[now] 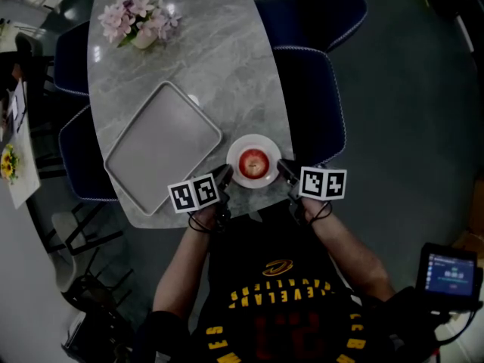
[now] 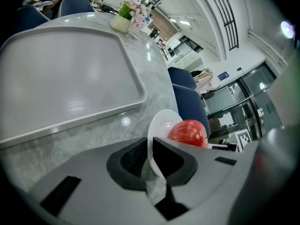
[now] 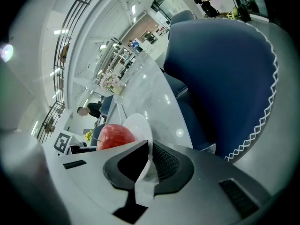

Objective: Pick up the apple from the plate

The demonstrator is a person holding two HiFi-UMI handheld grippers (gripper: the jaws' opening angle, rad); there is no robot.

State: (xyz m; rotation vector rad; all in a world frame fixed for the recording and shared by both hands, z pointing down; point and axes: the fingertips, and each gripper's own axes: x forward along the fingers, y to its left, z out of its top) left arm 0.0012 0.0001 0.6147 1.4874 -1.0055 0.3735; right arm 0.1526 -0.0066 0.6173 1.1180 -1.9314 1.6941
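Carrying a matte rounded-rectangle tray (image 1: 162, 146), the veined grey marble table (image 1: 227, 51) holds a round white plate (image 1: 243, 144) at the tray's 4 o'clock, glossy red apple (image 1: 253, 162) on it; left gripper (image 1: 224, 177) and right gripper (image 1: 284, 169) clamp its rim at 9 and 3

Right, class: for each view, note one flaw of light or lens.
Head view: lamp glare on the marble table's far end. Left gripper view: fisheye bows the tray, glare spot beside the plate. Right gripper view: the blue chair bulges.
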